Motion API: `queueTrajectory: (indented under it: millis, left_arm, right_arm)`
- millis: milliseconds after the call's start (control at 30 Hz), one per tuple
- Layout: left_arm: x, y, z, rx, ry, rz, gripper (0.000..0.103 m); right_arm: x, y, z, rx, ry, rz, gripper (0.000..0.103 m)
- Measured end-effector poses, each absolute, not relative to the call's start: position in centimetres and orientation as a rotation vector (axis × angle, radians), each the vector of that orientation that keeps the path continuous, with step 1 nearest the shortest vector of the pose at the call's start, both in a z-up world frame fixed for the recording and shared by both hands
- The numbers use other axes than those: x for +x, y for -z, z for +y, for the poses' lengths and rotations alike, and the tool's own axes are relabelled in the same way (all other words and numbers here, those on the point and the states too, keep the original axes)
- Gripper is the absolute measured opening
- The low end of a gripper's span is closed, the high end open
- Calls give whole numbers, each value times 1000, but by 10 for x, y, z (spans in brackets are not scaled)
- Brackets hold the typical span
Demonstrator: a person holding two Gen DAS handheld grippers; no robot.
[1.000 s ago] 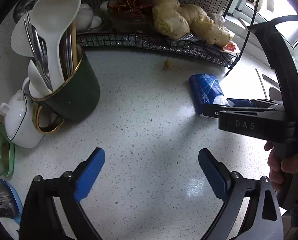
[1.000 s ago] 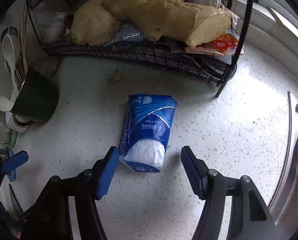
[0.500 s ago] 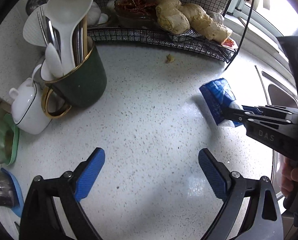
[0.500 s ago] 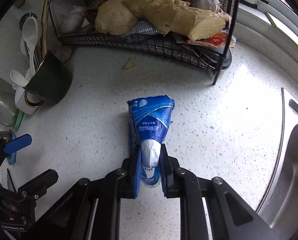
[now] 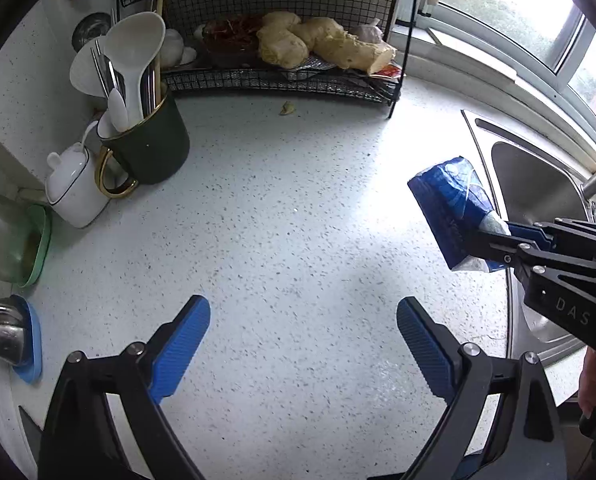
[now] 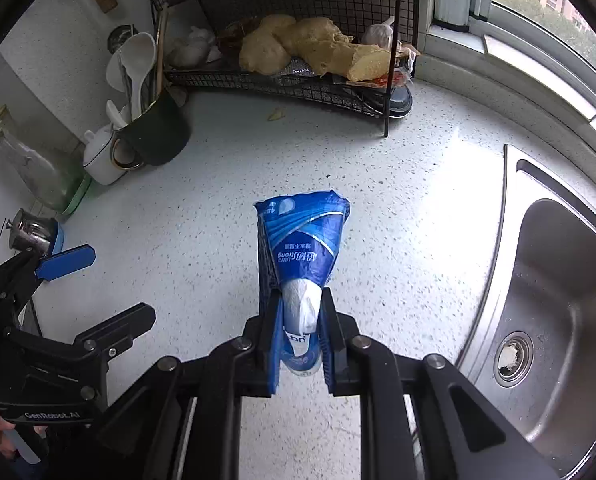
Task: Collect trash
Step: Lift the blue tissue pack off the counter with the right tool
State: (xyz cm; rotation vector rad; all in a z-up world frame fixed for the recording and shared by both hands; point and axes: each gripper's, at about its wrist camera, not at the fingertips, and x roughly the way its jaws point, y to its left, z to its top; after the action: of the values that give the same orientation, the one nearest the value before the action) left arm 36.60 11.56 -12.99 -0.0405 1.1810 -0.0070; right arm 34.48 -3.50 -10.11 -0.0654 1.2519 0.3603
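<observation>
Over the speckled bench [image 6: 398,216], beside the sink [image 6: 558,300], the right gripper [image 6: 301,330] has its jaws clamped on 1 end of the blue tissue packet [image 6: 304,246], which hangs clear of the surface. Carry it level and squeeze firmly, because the soft wrapper may slip. The left gripper [image 5: 304,342] has open, empty jaws, free for the small scrap [image 5: 287,109] by the wire rack [image 5: 257,80].

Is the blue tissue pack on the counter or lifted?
Lifted: the right claw pinches the blue tissue pack clear above the countertop.

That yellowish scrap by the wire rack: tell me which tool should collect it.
Left, probably. The left tool is open and empty, facing the scrap. The right tool is shut on the blue tissue packet.
</observation>
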Motion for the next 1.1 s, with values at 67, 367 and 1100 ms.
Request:
queueTrajectory:
  millis: [67, 367, 1100]
  left_arm:
    - [352, 126, 102, -27, 1, 1173, 94]
    - [284, 112, 44, -14, -15, 1150, 94]
    - [117, 96, -89, -18, -74, 1102, 94]
  right_arm:
    - [331, 97, -42, -67, -364, 1243, 15]
    - [273, 88, -70, -76, -375, 1210, 15]
    - [102, 60, -155, -95, -414, 1141, 15]
